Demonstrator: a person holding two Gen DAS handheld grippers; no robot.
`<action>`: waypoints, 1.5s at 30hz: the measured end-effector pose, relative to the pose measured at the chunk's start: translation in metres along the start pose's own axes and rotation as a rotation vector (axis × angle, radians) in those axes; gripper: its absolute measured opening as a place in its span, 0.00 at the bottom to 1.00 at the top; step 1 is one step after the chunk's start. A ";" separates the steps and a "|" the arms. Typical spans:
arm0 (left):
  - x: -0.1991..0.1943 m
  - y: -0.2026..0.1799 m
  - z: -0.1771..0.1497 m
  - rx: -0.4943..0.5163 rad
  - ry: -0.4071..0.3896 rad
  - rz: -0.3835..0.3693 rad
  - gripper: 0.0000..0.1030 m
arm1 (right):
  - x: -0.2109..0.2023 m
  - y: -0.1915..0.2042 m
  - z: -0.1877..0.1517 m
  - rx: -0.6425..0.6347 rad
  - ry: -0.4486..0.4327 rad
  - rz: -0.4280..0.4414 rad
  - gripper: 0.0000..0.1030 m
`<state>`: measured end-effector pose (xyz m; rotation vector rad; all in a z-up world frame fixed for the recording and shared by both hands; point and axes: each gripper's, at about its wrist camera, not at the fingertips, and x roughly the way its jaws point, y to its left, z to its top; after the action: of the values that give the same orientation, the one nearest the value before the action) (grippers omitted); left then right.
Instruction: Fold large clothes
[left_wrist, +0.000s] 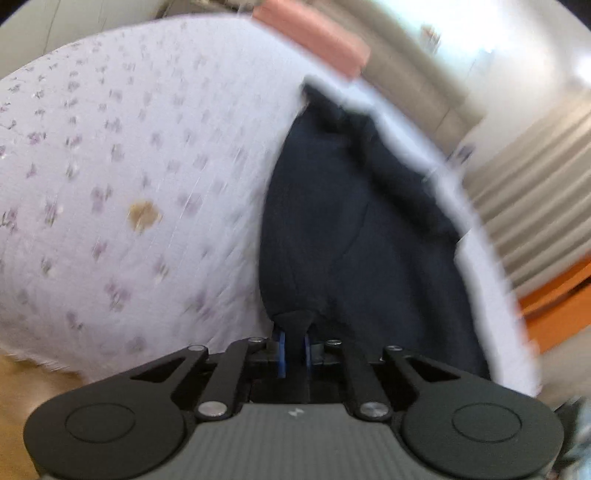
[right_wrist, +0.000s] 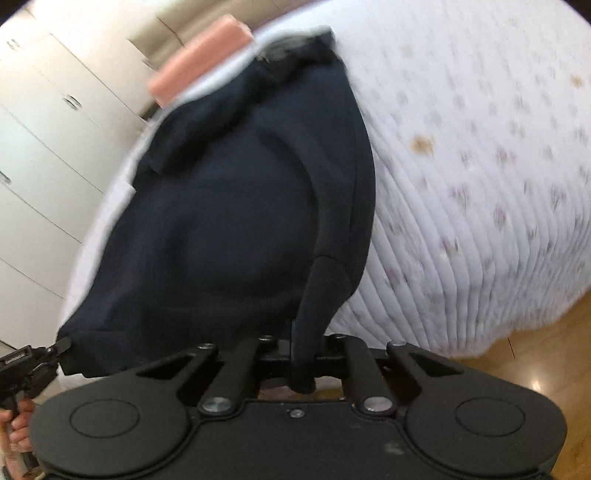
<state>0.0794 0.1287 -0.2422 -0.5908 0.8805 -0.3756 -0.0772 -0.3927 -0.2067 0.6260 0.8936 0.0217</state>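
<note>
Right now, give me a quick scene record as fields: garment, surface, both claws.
garment: dark navy garment, spread on the bed, near edge lifted
surface: white quilted bedspread with small purple flowers and a brown stain
left claw: shut on a garment edge
right claw: shut on a fold of the garment
other: pink pillow at the bed's far end

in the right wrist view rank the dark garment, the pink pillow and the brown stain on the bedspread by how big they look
1. dark garment, filling much of the frame, though it is nearest the camera.
2. pink pillow, farther back.
3. brown stain, a small blotch on the bedspread.
</note>
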 end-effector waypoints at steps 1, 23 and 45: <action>-0.008 0.003 0.002 -0.031 -0.030 -0.044 0.09 | -0.006 0.003 0.001 -0.004 -0.016 -0.005 0.10; 0.029 0.076 -0.032 -0.324 0.133 -0.144 0.53 | 0.020 -0.009 0.003 0.123 0.060 -0.050 0.58; -0.009 0.008 0.026 -0.243 0.034 -0.236 0.06 | -0.034 0.035 0.057 0.044 -0.110 0.068 0.11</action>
<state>0.0950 0.1481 -0.2286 -0.9195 0.8979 -0.4970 -0.0492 -0.4014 -0.1378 0.6925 0.7677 0.0283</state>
